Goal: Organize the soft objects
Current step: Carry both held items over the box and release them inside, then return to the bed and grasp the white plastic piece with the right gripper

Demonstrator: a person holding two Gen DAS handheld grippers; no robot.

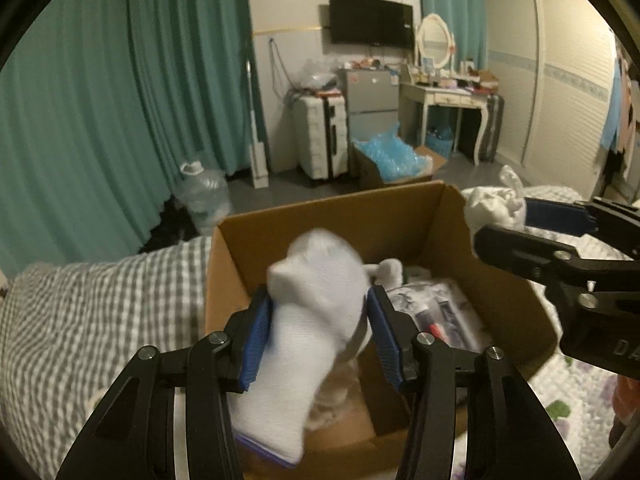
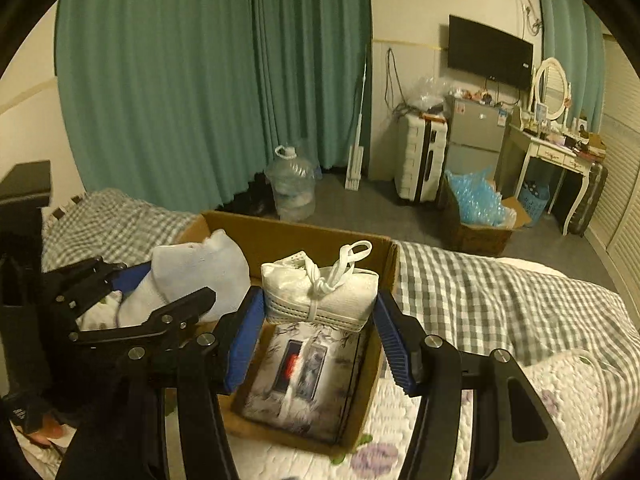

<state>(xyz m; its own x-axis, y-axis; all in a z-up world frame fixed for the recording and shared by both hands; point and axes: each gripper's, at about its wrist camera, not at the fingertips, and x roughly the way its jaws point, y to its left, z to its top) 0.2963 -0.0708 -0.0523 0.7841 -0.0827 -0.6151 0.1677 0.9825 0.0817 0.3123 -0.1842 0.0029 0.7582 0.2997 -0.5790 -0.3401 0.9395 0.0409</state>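
An open cardboard box [image 1: 320, 212] stands on the bed; it also shows in the right wrist view [image 2: 296, 236]. My left gripper [image 1: 318, 320] is shut on a white sock [image 1: 308, 312] and holds it over the box; the sock also shows in the right wrist view [image 2: 192, 276]. My right gripper [image 2: 320, 312] is shut on a white folded cloth bundle tied with a strap [image 2: 320, 292], above the box. In the left wrist view that bundle [image 1: 494, 204] shows at the box's right corner. A flat printed package [image 2: 308, 376] lies in the box bottom.
The box rests on a bed with a grey checked cover [image 2: 500, 292] and a flowered quilt [image 2: 560, 400]. Beyond are teal curtains [image 2: 200, 100], a water jug [image 2: 292, 188], a white suitcase [image 2: 420, 156], a fridge [image 2: 476, 132] and a dressing table [image 2: 560, 152].
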